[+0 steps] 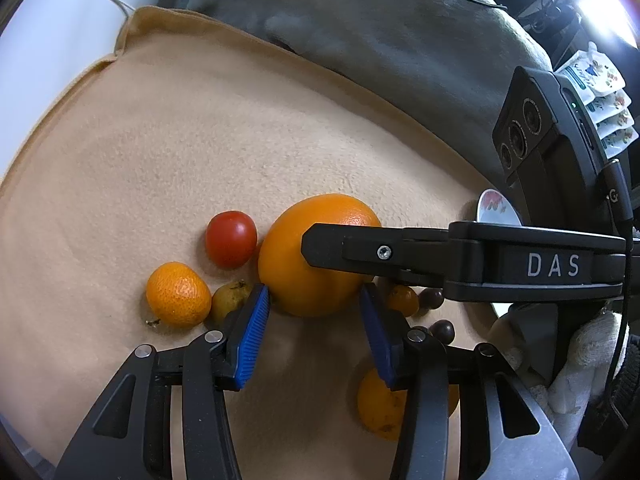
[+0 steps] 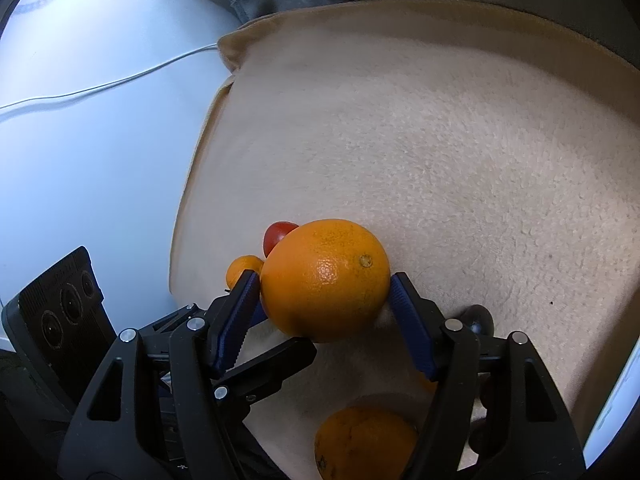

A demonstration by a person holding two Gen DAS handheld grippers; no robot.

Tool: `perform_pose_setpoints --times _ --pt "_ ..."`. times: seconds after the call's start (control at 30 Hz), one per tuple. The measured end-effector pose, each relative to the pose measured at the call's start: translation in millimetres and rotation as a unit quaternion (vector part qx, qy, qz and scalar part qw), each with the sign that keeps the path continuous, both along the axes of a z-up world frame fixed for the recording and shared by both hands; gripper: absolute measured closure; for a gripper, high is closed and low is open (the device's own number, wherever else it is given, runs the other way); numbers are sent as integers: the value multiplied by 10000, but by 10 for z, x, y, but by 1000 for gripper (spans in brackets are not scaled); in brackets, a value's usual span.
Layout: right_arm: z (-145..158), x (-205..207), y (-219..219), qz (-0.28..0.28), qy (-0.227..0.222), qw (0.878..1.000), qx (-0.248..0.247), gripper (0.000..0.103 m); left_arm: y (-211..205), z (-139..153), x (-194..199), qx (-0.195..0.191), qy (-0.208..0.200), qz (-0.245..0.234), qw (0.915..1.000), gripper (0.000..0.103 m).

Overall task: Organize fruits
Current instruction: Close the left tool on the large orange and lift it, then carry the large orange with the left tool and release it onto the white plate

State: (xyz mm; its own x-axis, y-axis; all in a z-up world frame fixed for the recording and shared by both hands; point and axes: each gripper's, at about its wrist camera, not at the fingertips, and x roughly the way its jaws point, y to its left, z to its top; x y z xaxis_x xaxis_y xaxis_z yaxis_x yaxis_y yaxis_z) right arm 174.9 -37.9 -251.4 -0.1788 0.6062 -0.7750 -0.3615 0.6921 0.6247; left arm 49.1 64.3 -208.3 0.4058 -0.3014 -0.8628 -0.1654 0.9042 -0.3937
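Observation:
A large orange (image 2: 324, 280) sits between the blue pads of my right gripper (image 2: 322, 283), which is shut on its two sides. In the left wrist view one black finger (image 1: 360, 252) of that gripper crosses the orange (image 1: 304, 280) from the right. My left gripper (image 1: 314, 293) is open just in front of the orange, with nothing between its pads. One of its fingers (image 2: 276, 364) lies under the orange in the right wrist view. Left of the orange lie a red tomato (image 1: 231, 239), a mandarin (image 1: 178, 300) and a small yellowish fruit (image 1: 230, 300).
All lies on a beige cloth (image 1: 200, 140). A second orange (image 1: 380, 408), a small orange fruit (image 1: 402, 300) and dark round fruits (image 1: 442, 330) lie nearer. A patterned dish (image 1: 496, 208) stands right, a grey blanket (image 1: 380, 32) behind. A white table (image 2: 100, 160) with a cable lies left.

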Motion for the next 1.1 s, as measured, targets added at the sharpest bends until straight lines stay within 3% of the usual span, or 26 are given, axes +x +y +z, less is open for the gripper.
perform_pose_setpoints --times 0.57,1.1 --pt "316 -15 -280 -216 -340 9992 67 34 -220 241 99 77 -254 -287 9992 58" --pt "550 -52 -965 -819 -572 9950 83 34 -759 456 221 83 -452 -941 9945 57"
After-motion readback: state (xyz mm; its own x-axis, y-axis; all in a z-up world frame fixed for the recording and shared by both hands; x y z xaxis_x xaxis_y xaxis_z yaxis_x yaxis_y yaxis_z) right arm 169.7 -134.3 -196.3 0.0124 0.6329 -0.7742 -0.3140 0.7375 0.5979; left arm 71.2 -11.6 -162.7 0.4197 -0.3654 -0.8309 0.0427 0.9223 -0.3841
